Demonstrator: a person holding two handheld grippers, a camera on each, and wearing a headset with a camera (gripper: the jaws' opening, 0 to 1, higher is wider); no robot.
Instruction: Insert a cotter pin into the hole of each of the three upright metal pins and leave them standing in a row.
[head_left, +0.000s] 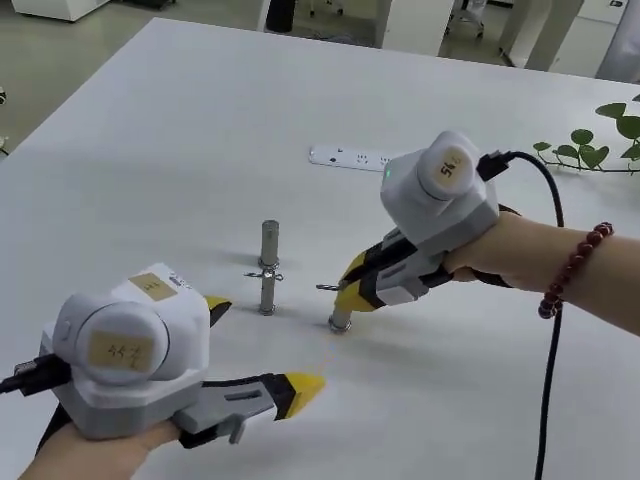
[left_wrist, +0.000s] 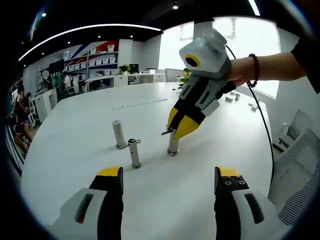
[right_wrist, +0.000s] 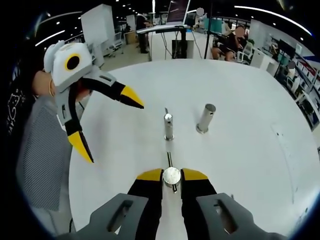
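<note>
The fingers of my right gripper (head_left: 352, 285) are almost closed at the top of the near pin (left_wrist: 173, 145). I think they are pinching a cotter pin (head_left: 326, 288), though the tips hide the contact. It lies level, its free end poking toward the middle pin (head_left: 267, 292). The near pin stands upright on the worktop (head_left: 200, 150), beside the middle pin. The far pin (head_left: 270, 240) stands just behind the middle pin, which has its own cotter (head_left: 264, 275) crosswise. The fingers of my left gripper (head_left: 260, 344) are spread wide and hold nothing, on my side of the middle pin.
</note>
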